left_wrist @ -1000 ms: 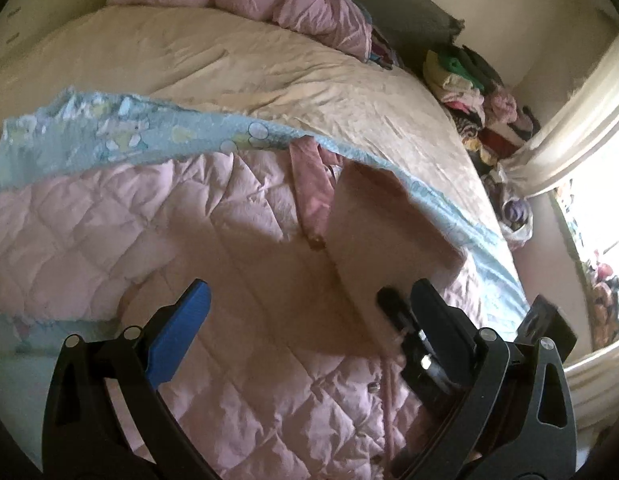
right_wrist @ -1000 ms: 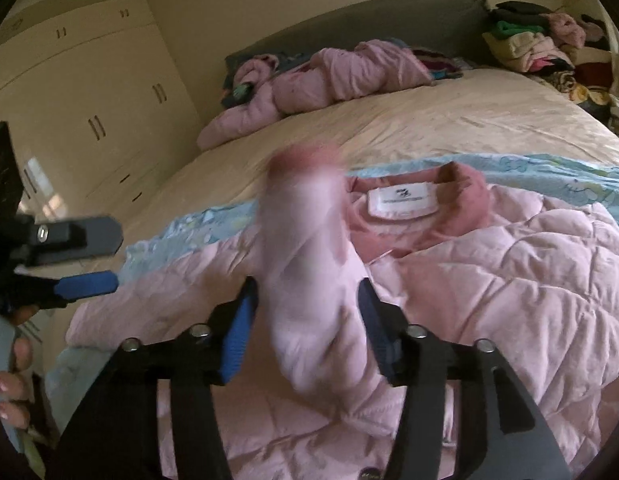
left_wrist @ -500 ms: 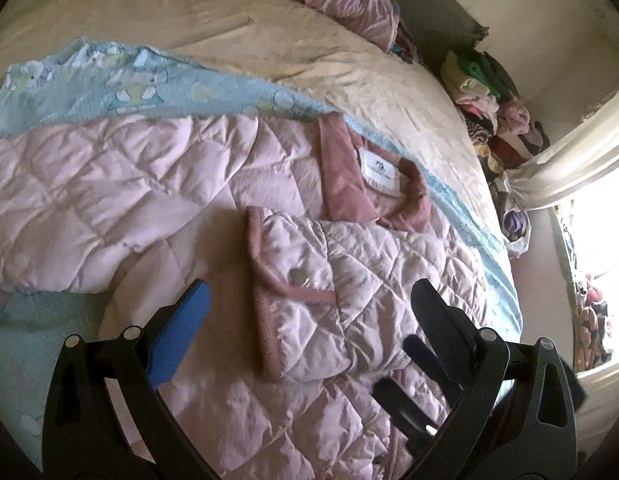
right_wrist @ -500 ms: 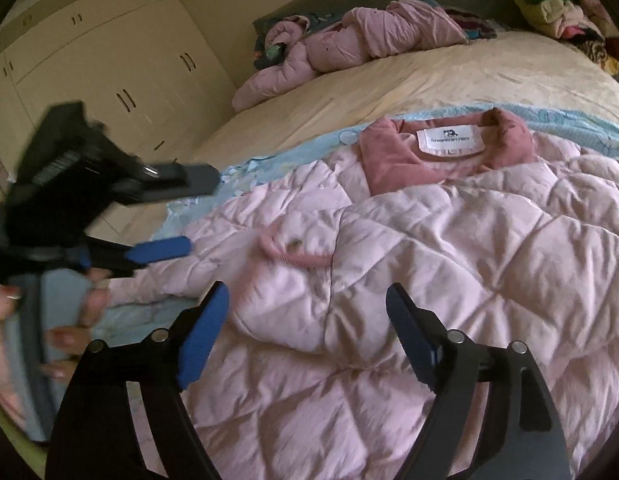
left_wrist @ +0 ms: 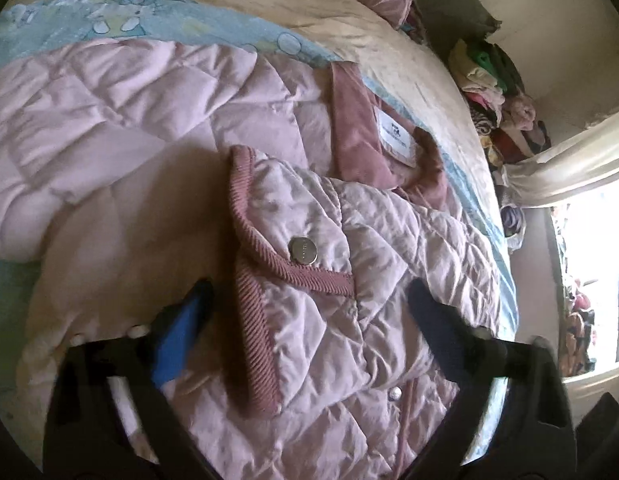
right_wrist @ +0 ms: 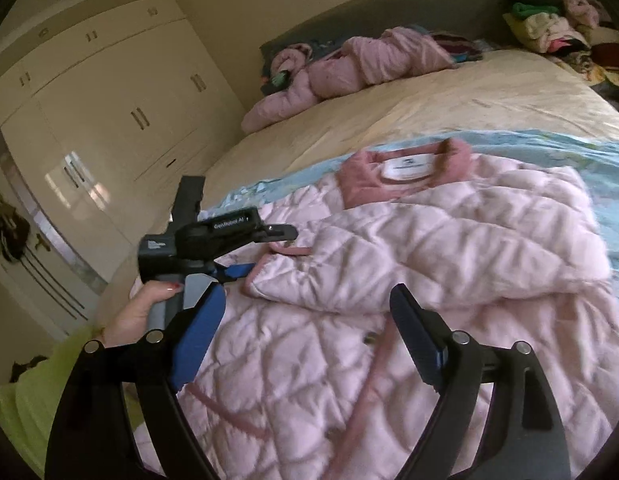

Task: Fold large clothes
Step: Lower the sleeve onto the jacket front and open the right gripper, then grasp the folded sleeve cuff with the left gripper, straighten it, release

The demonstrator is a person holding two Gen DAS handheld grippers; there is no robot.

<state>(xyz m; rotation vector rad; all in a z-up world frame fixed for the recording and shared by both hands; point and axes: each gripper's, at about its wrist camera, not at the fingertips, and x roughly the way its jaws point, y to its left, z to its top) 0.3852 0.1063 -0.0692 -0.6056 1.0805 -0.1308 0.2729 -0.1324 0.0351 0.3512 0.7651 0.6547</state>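
Sleeve lies folded across pink quilted jacket; left gripper closing around its cuff, pads not touching; right gripper opening, empty.

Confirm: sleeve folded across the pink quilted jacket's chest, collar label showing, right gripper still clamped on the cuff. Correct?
Not quite. The right gripper is open with nothing between its fingers, as the right wrist view shows; it has let the cuff go. The sleeve does lie folded across the pink quilted jacket, collar label showing.
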